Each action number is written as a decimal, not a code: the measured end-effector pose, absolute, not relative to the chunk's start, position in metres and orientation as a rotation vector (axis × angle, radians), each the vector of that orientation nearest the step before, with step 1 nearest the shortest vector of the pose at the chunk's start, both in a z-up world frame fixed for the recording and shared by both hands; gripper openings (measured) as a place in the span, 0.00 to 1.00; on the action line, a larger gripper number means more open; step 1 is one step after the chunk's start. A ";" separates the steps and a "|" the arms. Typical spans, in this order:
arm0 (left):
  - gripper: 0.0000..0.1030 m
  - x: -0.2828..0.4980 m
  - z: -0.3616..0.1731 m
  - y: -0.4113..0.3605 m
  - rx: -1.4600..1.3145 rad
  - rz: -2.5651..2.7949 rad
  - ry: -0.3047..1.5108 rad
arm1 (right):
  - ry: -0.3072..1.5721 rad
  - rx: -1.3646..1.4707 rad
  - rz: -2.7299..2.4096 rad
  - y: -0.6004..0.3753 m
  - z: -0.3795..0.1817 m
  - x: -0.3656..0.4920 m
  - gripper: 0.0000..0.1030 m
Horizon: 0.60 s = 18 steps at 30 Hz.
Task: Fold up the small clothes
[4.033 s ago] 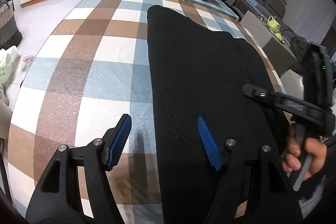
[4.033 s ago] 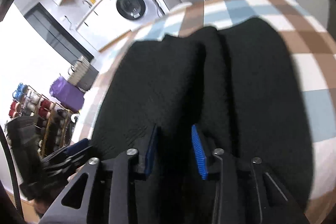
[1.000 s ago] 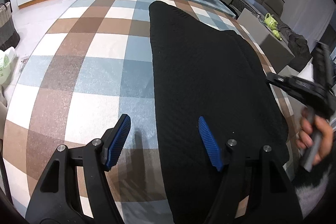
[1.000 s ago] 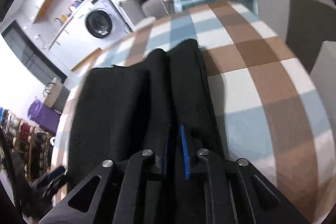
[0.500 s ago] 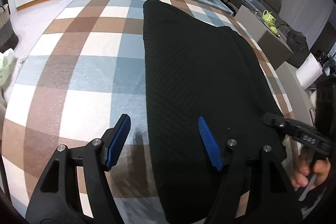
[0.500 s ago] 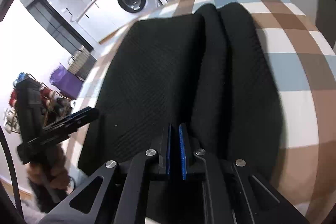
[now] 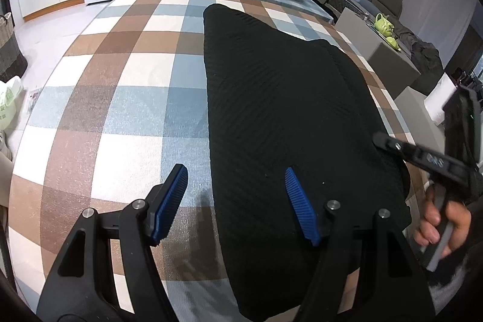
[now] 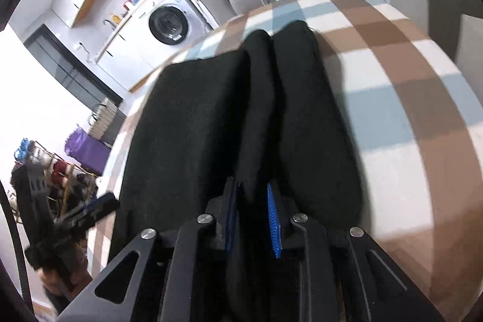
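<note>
Lying on checked cloth (image 7: pixel 129 98), black garment (image 7: pixel 280 116) fold between opening right tool (image 8: pixel 252 210); left tool (image 7: pixel 235 201) apart.

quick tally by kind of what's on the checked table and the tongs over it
black knit garment: 1
checked tablecloth: 1
tongs: 2, left tongs with nothing between the pads, right tongs opening with a fold of the garment between the pads
total: 4
</note>
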<state>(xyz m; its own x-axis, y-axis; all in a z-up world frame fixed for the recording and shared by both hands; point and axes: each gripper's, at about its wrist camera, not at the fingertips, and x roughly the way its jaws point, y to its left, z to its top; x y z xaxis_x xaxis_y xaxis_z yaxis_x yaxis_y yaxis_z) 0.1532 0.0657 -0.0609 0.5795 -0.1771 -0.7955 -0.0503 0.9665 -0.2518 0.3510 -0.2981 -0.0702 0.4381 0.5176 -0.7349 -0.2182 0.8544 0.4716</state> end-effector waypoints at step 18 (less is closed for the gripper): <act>0.63 0.156 -0.059 0.061 -0.256 -0.088 0.958 | 0.992 0.240 0.291 -0.333 -0.059 0.354 0.08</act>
